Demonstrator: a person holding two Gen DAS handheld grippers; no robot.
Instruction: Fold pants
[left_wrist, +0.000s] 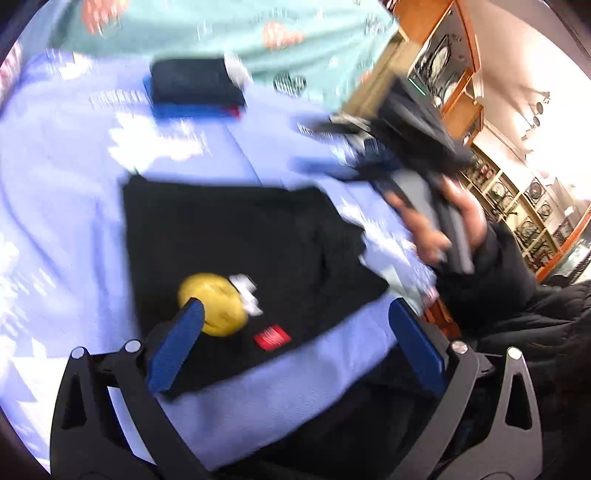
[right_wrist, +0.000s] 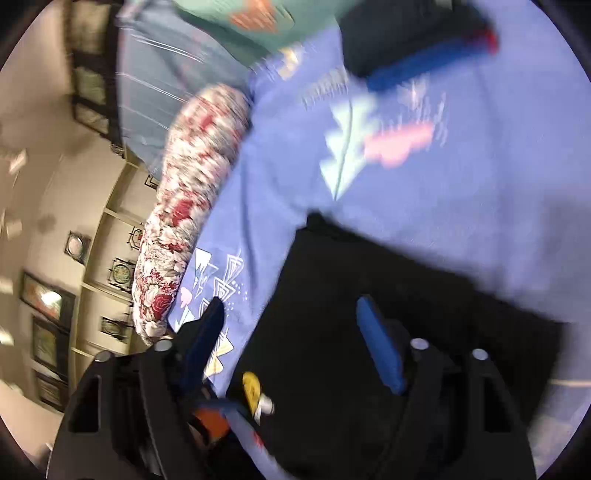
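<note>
Black pants (left_wrist: 236, 243) with a round yellow patch (left_wrist: 212, 308) and small red label (left_wrist: 272, 336); lavender bedsheet (left_wrist: 74, 192) printed with white and pink motifs; teal blanket (left_wrist: 207, 29) with coral shapes; red-and-white floral pillow (right_wrist: 184, 206); blue-padded black grippers (left_wrist: 295, 343).

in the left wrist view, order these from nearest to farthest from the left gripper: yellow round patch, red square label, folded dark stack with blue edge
1. Yellow round patch, beside the left gripper's left finger.
2. Red square label, between the fingers; too close to the patch to rank firmly.
3. Folded dark stack with blue edge, far up the blue bedsheet.
</note>
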